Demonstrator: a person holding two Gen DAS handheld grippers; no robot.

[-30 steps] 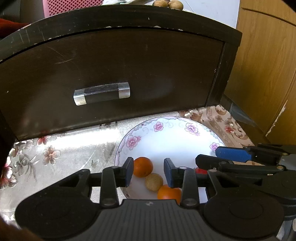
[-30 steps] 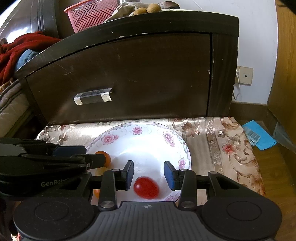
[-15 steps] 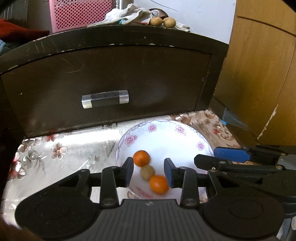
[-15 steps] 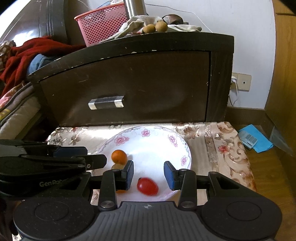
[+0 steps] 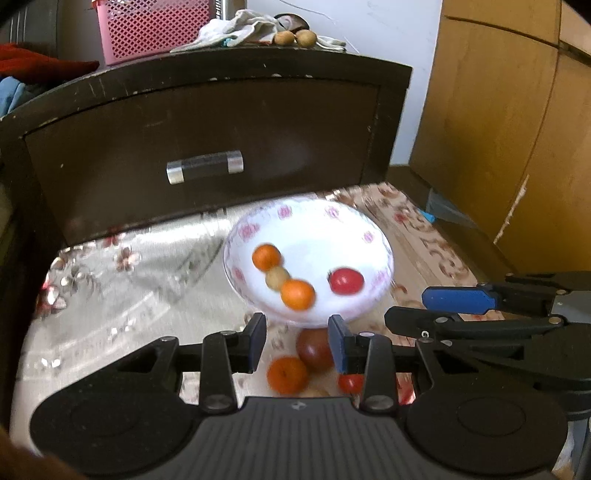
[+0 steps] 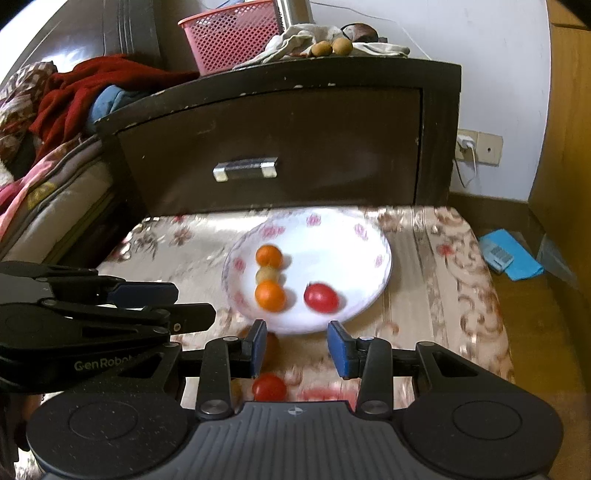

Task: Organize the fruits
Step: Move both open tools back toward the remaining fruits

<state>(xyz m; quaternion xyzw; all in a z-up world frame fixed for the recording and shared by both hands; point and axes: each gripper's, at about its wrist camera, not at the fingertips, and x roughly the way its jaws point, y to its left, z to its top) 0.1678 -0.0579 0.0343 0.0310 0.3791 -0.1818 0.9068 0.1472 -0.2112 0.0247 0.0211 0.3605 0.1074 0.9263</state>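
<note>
A white flowered plate (image 5: 369,299) (image 6: 373,295) on the patterned cloth holds two oranges (image 5: 266,256) (image 5: 297,294), a small tan fruit (image 5: 277,277) and a red tomato (image 5: 345,281). In the right wrist view the same oranges (image 6: 269,256) (image 6: 270,295) and tomato (image 6: 320,297) show. Loose fruit lies on the cloth in front of the plate: a dark red fruit (image 5: 314,347), an orange (image 5: 287,374), a small red tomato (image 5: 349,382) (image 6: 269,387). My left gripper (image 5: 297,341) and my right gripper (image 6: 297,348) both hover open and empty near the plate's front rim.
A dark nightstand (image 5: 207,125) with a drawer handle (image 5: 205,166) stands behind the cloth. On top are a pink basket (image 6: 232,35), rags and two brown fruits (image 6: 332,46). A wooden wardrobe (image 5: 509,129) is right; bedding (image 6: 55,110) lies left; a blue item (image 6: 509,258) is on the floor.
Both grippers have pulled back and risen from over the plate. The plate now sits farther off, and loose fruit in front of it has come into view.
</note>
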